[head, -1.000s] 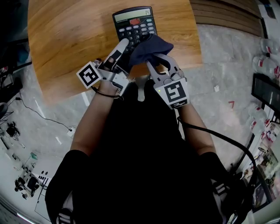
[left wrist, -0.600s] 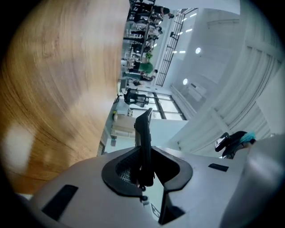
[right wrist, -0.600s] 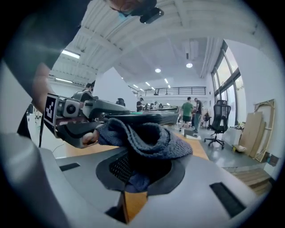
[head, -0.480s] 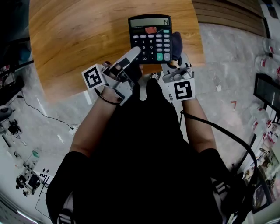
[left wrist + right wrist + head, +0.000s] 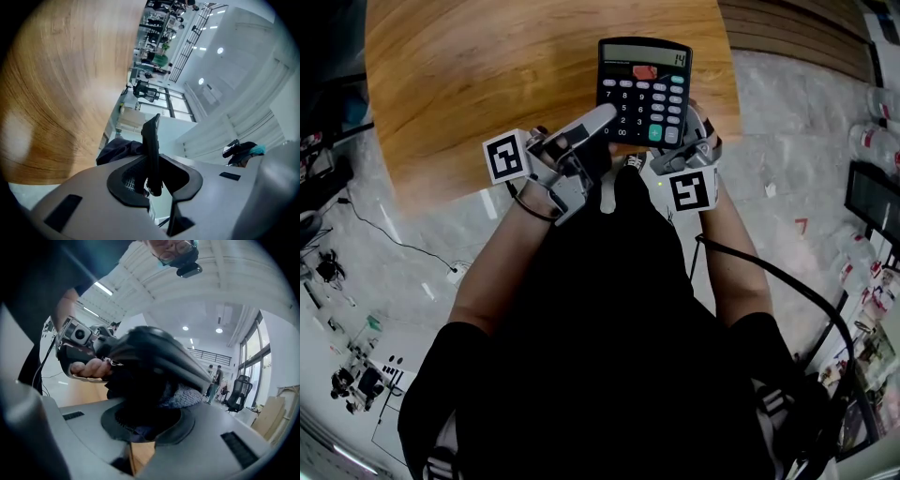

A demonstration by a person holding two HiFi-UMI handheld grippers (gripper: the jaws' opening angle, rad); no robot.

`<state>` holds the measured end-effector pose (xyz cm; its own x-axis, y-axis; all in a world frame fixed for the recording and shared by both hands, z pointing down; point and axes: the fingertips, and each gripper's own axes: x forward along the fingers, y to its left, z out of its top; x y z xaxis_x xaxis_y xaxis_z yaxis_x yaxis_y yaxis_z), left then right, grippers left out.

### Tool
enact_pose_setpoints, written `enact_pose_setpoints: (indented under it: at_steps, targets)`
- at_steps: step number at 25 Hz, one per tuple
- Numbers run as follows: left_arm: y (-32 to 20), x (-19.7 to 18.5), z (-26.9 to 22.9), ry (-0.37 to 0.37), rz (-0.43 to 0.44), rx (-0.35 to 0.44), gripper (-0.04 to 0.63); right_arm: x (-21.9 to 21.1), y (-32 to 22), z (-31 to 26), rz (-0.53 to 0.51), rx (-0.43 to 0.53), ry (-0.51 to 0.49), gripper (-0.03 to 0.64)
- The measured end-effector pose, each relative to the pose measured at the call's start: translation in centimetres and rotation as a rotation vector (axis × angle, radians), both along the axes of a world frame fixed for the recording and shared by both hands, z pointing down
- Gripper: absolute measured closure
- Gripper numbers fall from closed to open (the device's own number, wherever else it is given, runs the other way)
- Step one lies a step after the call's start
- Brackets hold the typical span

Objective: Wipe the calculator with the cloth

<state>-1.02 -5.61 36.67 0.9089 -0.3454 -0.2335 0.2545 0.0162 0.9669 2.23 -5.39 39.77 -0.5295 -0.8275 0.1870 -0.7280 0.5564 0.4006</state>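
The black calculator (image 5: 644, 89) is held up off the wooden table (image 5: 487, 84), keys and display facing me. My left gripper (image 5: 602, 118) is shut on its lower left edge; in the left gripper view the calculator (image 5: 152, 145) stands edge-on between the jaws. My right gripper (image 5: 692, 141) reaches under the calculator's right side, fingertips hidden behind it. It is shut on the dark blue cloth (image 5: 159, 397), which presses against the calculator's dark back (image 5: 159, 352). From the left gripper view a fold of the cloth (image 5: 117, 149) shows behind the calculator.
The table's near edge (image 5: 459, 192) runs just beyond my hands, with pale floor below. Bottles (image 5: 879, 98) and a dark tray (image 5: 872, 197) sit on the floor at the right. A black cable (image 5: 769, 286) trails from my right arm.
The calculator has risen off the table and shifted right, its face turning toward me. The cloth went from on top of the keys to behind it. Both grippers rolled.
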Motion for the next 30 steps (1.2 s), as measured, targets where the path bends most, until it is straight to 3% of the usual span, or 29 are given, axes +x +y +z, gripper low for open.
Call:
enact_pose_setpoints:
  at_steps: [5,10,15,20,30]
  targets:
    - [-1.1,-1.5,0.0,0.002,-0.046,-0.026,0.522,-1.6,1.3,-0.3,-0.028,-0.008,-0.026,0.557]
    - [-1.7,-2.2,0.3,-0.009,-0.071,-0.013,0.522,-0.4,3.2,-1.3,-0.061,0.016,-0.011,0.557]
    - [-0.7,-1.3,-0.1,0.011,-0.005,0.006,0.522,3.0,2.2,-1.9,-0.029,0.018,-0.013,0.557]
    - [0.8,0.0,-0.3,0.042,0.063,-0.009,0.522,5.3,0.3,-1.5,0.029,0.060,0.063,0.557]
    - [1.2,0.4,-0.9,0.064,0.085,-0.013,0.522,0.8,0.9,-1.5,-0.094,0.082,0.072,0.557]
